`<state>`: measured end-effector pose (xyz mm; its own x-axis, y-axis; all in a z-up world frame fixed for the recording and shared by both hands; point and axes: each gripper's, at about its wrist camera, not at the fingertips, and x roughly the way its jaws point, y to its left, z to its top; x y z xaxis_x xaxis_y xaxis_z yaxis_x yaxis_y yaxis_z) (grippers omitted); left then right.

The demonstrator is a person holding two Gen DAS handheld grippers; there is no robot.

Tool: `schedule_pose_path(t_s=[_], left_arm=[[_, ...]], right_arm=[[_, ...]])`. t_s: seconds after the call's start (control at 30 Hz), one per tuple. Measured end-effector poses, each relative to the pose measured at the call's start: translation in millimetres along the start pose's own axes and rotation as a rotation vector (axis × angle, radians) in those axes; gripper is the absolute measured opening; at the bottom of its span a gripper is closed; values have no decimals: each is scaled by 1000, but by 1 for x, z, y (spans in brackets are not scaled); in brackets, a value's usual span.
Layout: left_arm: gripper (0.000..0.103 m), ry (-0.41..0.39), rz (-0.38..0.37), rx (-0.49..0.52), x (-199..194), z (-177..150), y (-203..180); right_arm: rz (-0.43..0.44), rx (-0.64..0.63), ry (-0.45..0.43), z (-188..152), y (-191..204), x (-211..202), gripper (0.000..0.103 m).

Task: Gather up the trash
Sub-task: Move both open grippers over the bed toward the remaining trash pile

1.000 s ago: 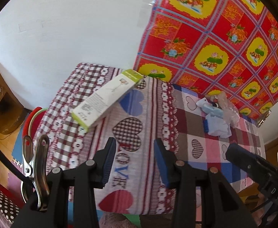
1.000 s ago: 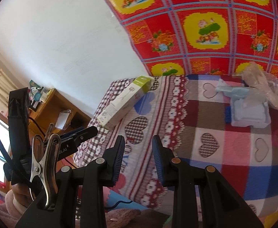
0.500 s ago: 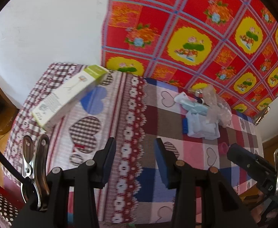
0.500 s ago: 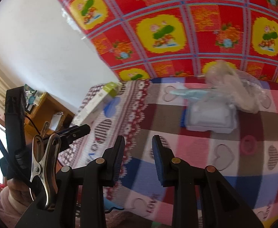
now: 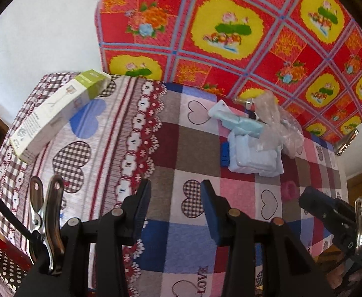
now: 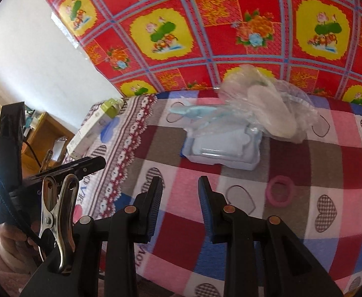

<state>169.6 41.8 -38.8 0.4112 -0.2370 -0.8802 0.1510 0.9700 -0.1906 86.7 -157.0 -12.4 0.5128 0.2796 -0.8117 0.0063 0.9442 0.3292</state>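
Note:
On the patchwork-cloth table (image 5: 171, 148) (image 6: 230, 173) lies a pile: a pale blue wipes pack (image 5: 255, 156) (image 6: 220, 151), a crumpled clear plastic bag (image 5: 275, 121) (image 6: 262, 106) and a light blue wrapper (image 5: 233, 118) (image 6: 193, 111). A long white-and-green carton (image 5: 57, 113) (image 6: 94, 126) lies at the far left corner. A pink ring (image 5: 290, 190) (image 6: 281, 190) rests near the pack. My left gripper (image 5: 176, 198) hovers open and empty above the cloth, short of the pile. My right gripper (image 6: 179, 193) is open too, nothing between its fingers, just in front of the pack.
A red and yellow flowered cloth (image 5: 255, 37) (image 6: 230, 37) hangs behind the table, beside a white wall. A wooden cabinet (image 6: 39, 138) stands left of the table. The other gripper shows at each view's edge, with a hand in a pink sleeve (image 6: 5, 242) low left.
Both grippers have moved right and forward over the table toward the pile, which now looks larger and nearer. The carton has slid to the left of both views. Jaw gaps look unchanged.

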Motion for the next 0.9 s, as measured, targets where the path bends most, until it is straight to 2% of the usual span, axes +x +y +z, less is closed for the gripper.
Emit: schedule_pose_path(t_s=[0.13,0.23,0.6,0.67,0.83,0.9], left_arm=[[43,10,11,12,12,0,-9],[43,20,17,17,21,1,-15],[43,50,38,24,52,-3,-29],[43,57,41,19,56,-4,-30],[43,71,47,11,64,-4,-32],[43,75,50,8,67,-3,-33]], right_arm=[[-19,-7,10,-1,-13,1,31],[-29,-14,18,-2,-23,4,37],[-100,15,57,-10,-70,20,38],[-114,13,63,-11,-74,22,40],[-154,-18,74,-10,-84,28,56],[-166,-33,93,-10,-88,34,58]])
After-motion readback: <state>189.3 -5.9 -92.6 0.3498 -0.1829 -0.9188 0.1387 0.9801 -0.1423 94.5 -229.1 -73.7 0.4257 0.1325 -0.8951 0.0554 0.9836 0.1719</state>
